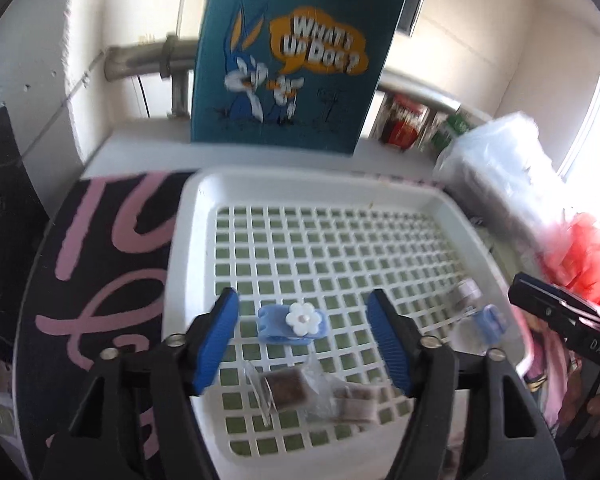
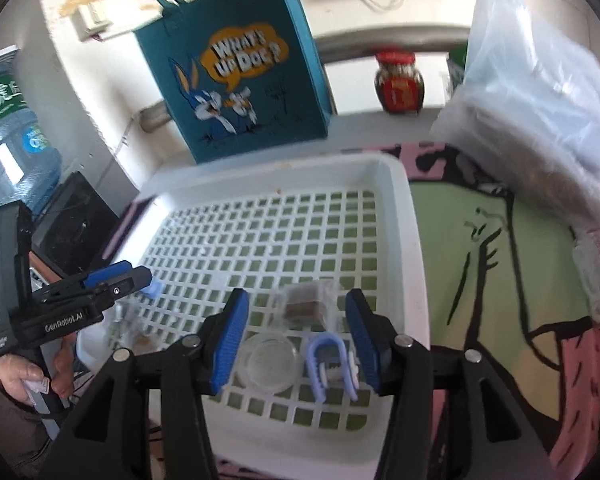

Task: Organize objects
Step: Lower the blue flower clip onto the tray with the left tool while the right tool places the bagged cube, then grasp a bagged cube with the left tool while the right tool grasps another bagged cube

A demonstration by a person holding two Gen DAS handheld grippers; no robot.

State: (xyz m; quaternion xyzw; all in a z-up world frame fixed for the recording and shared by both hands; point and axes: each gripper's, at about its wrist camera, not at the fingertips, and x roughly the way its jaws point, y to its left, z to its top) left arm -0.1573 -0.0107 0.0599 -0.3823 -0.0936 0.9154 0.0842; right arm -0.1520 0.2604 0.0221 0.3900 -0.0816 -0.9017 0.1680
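Looking down your left gripper (image 1: 303, 334), the jaws are spread wide with the blue flower clip (image 1: 292, 325) lying loose on the grid between them, touching neither pad. Plenty of room on both sides there. Just nearer to you than the clip sit a couple of clear-wrapped brown cubes (image 1: 286, 394).

Your right gripper (image 2: 296, 340) is parted too, pads not pressing anything. Between its jaws sit a small clear round dish (image 2: 269, 364) towards the left pad and a pale purple U-shaped clip (image 2: 331, 364) just beside the right pad; can't tell if it's touching. A wrapped brown cube (image 2: 306, 304) lies just past the tips.

All of that is inside the white lattice basket (image 1: 180, 264), and most of its far half is bare grid. Its raised rim is what boxes you in on the sides.

Beyond the basket stands the teal cartoon tote bag (image 1: 296, 60). To the right is a bulky clear plastic bag (image 2: 540, 120), with a red-lidded jar (image 2: 399, 82) behind. The basket sits on a printed mat (image 2: 496, 264).
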